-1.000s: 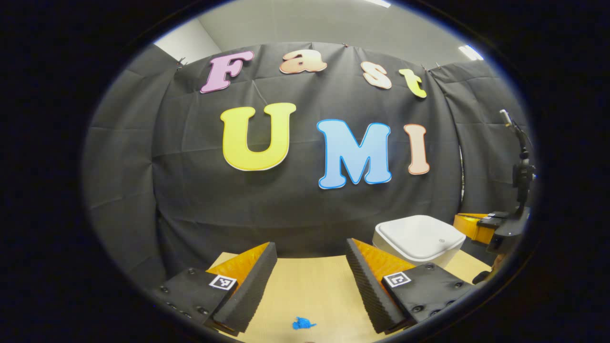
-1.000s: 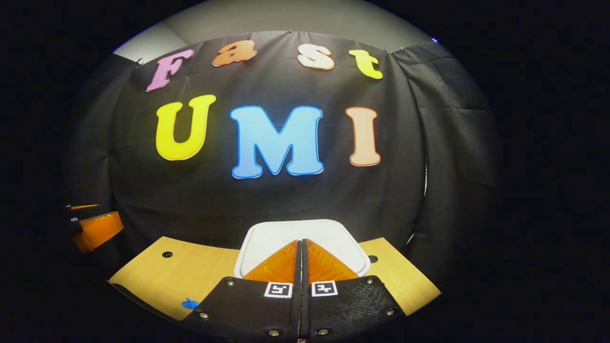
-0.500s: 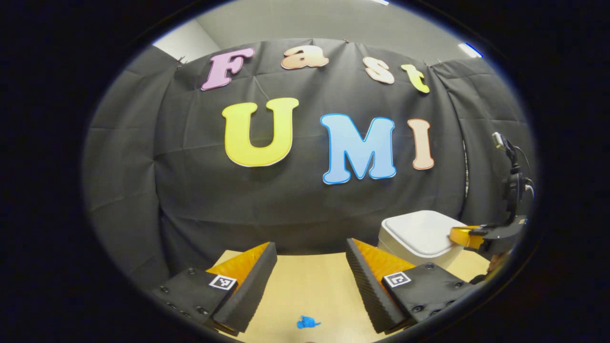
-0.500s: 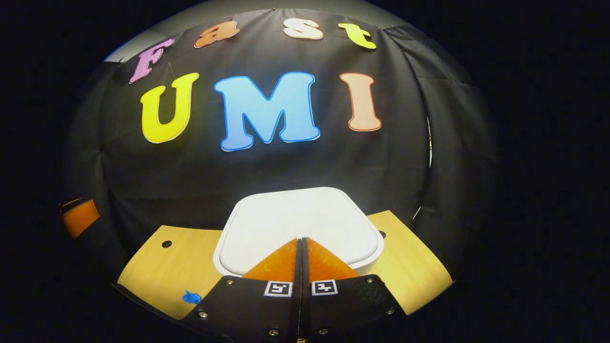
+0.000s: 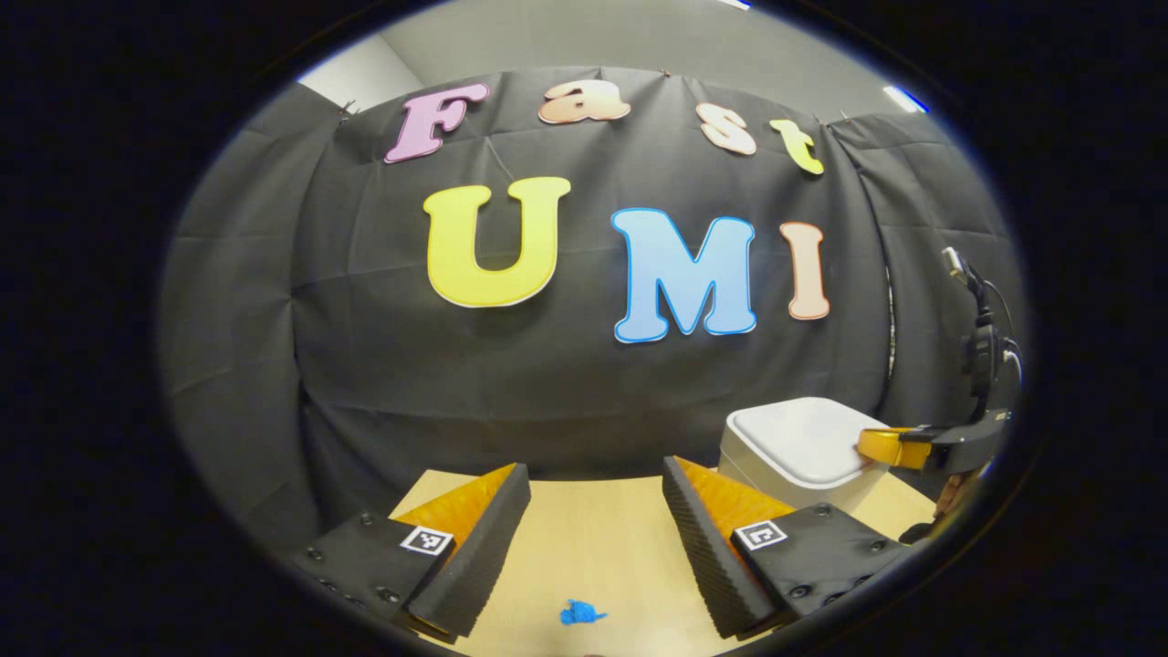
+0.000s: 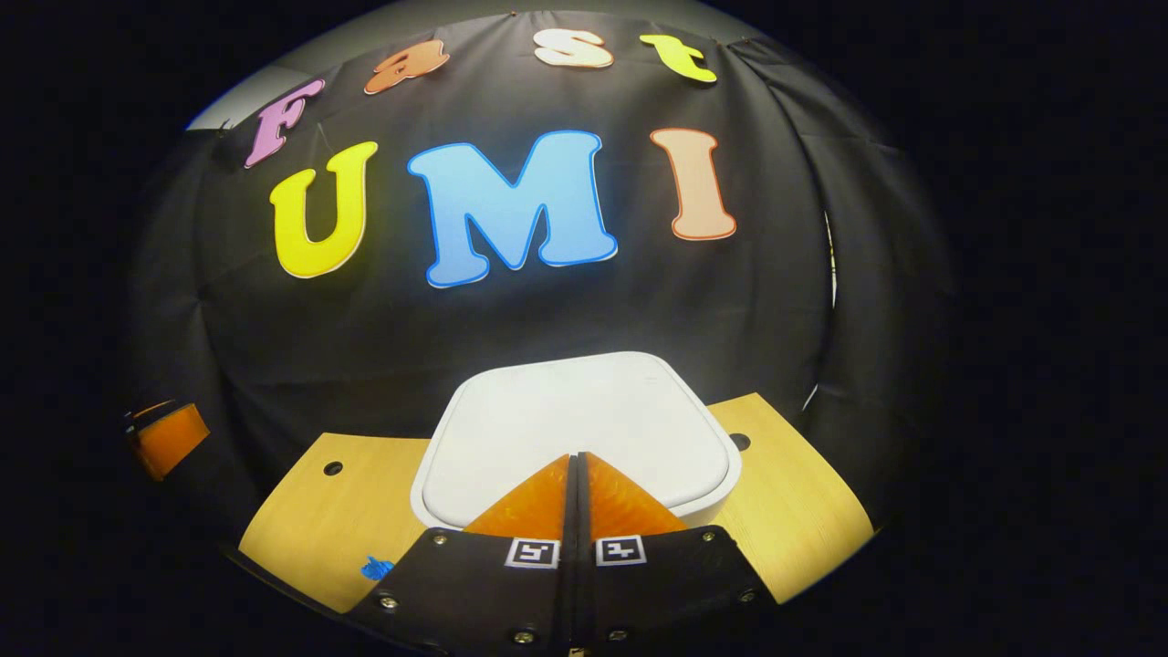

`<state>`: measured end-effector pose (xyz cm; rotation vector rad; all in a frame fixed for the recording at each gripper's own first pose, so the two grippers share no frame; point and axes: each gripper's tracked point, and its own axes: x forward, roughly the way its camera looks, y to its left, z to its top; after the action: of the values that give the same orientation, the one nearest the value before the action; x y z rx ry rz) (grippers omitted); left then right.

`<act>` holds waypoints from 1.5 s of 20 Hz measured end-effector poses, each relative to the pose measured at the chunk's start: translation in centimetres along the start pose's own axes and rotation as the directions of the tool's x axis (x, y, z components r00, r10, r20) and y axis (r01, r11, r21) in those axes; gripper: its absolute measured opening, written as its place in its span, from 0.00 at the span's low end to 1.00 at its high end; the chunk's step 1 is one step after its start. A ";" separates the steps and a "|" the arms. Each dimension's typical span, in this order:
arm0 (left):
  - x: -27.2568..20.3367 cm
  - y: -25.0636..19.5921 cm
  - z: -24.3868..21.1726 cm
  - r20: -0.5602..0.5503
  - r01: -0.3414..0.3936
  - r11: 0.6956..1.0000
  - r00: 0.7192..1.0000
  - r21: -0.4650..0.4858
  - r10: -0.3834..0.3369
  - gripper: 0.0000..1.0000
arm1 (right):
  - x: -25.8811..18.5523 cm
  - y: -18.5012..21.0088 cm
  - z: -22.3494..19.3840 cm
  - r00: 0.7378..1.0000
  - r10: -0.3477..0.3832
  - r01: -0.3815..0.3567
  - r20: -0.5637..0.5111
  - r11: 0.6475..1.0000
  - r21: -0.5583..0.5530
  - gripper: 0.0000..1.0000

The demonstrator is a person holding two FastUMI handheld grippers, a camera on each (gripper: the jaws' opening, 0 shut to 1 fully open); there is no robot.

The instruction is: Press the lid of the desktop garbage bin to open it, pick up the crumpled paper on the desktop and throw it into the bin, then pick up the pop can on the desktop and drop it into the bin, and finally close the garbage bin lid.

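Right gripper (image 6: 576, 456): fingers pressed together, nothing between them, tips over the near edge of the bin (image 6: 584, 429) lid; lid down. Left gripper (image 5: 598, 474): fingers wide apart, empty, left of the bin (image 5: 803, 447). Blue paper scrap (image 5: 581, 613) on the table (image 5: 602, 547), nearer than the bin

No word, number or brand can be read on the garbage bin (image 6: 566, 415). Just in front of the bin, two square coded markers (image 6: 533, 553) in black and white are carried on the right gripper (image 6: 575, 458). To the bin's left, two similar markers (image 5: 426, 540) are carried on the left gripper (image 5: 595, 467). No characters can be made out in them.
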<state>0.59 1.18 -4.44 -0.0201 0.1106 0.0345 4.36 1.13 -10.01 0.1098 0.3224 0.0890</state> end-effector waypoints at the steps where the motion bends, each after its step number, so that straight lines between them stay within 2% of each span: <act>1: -0.1 0.0 -0.1 0.000 0.000 1.000 1.000 0.003 0.000 0.93 | 0.0 0.0 -0.3 1.000 0.000 0.000 -0.014 1.000 0.007 0.00; 4: 0.1 0.2 -0.4 -0.004 0.001 1.000 1.000 0.009 -0.001 1.00 | -0.5 0.2 0.6 1.000 0.008 -0.008 0.012 1.000 0.029 0.00; 5: 0.1 0.1 -0.6 -0.006 0.004 1.000 1.000 0.012 -0.004 0.96 | -0.9 0.4 1.3 0.999 0.011 -0.012 0.032 0.999 0.037 0.00; 6: 0.0 0.2 -0.9 -0.008 0.009 1.000 1.000 0.014 -0.009 1.00 | -1.3 0.5 1.9 0.998 0.014 -0.017 0.053 0.999 0.045 0.00; 8: 0.0 0.3 -1.0 -0.011 0.011 1.000 1.000 0.015 -0.011 0.96 | -1.9 0.7 3.5 0.995 0.020 -0.025 0.101 0.998 0.053 0.00; 9: 0.0 0.4 -1.0 -0.010 0.011 1.000 1.000 0.012 -0.011 1.00 | -2.2 0.8 4.2 0.993 0.022 -0.028 0.119 0.998 0.051 0.00; 15: -0.6 1.3 -1.0 -0.002 0.005 1.000 1.000 0.001 -0.005 1.00 | -3.3 1.2 6.2 0.985 0.036 -0.041 0.166 0.999 0.024 0.00; 16: -0.7 1.5 -1.1 -0.002 0.001 1.000 1.000 -0.003 -0.001 0.96 | -3.4 1.3 6.0 0.986 0.039 -0.043 0.163 0.999 0.022 0.00; 19: -1.2 2.6 -1.5 -0.009 -0.016 1.000 1.000 -0.009 0.016 1.00 | -3.6 1.5 5.6 0.986 0.046 -0.047 0.159 0.999 0.005 0.00; 24: -2.5 4.3 -1.5 -0.007 -0.048 0.999 0.999 -0.012 0.048 1.00 | -4.2 2.9 4.8 0.986 0.077 -0.075 0.147 0.997 -0.014 0.00; 25: -2.8 4.6 -1.6 -0.006 -0.053 0.998 0.999 -0.014 0.053 0.96 | -4.3 3.2 4.4 0.986 0.084 -0.083 0.144 0.996 -0.013 0.00; 26: -3.3 4.8 -1.6 -0.006 -0.058 0.998 0.998 -0.015 0.058 1.00 | -4.4 3.5 4.1 0.986 0.089 -0.089 0.140 0.996 -0.010 0.00; 30: -4.7 5.6 -1.5 -0.004 -0.072 0.997 0.997 -0.028 0.072 1.00 | -5.2 4.9 2.3 0.986 0.123 -0.122 0.114 0.992 -0.015 0.00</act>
<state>-4.42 6.59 -5.50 -0.0442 0.1139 0.1079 -0.19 5.18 -5.60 0.1267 0.2000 0.2053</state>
